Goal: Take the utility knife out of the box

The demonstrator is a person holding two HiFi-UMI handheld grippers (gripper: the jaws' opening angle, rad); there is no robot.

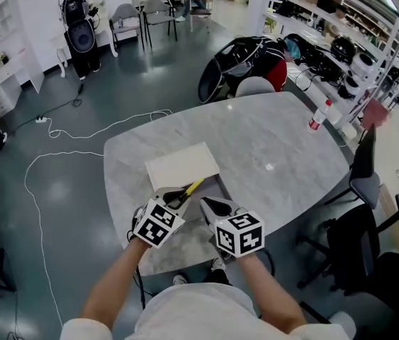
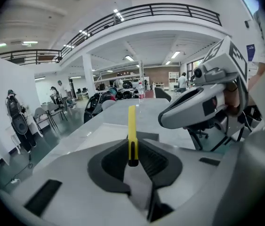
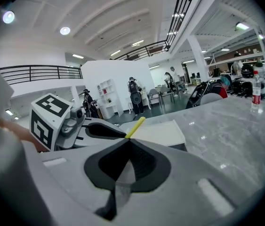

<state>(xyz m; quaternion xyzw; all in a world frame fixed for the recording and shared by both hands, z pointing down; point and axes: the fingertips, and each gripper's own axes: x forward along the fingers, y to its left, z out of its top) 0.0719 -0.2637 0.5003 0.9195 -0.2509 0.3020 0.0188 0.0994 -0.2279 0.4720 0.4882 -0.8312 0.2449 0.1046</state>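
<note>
A: Where is the knife?

B: The slim yellow utility knife [image 1: 189, 189] is in the left gripper [image 1: 178, 198]. That gripper's own view shows the jaws closed on the knife's dark lower end [image 2: 132, 132], with the yellow body standing up and away from them.

A: And the box?

B: The flat white square box [image 1: 183, 165] lies on the grey marble-patterned desk [image 1: 284, 154], near the desk's near edge. A dark grey part [image 1: 218, 187] shows at the box's near right corner. The knife hangs over the box's near edge, tip pointing toward the dark grey part. I cannot tell whether the tip touches anything.

A: What about the other gripper?

B: The right gripper [image 1: 210, 205] sits just beside the left one, over the desk's near edge. In its own view [image 3: 128, 142] the jaws are pressed together with nothing between them. The knife [image 3: 135, 127] appears just beyond them, in the left gripper.

A: Anything else on the desk?

B: A clear plastic bottle with a red label [image 1: 317, 117] stands upright at the far right edge, well apart from the box.
</note>
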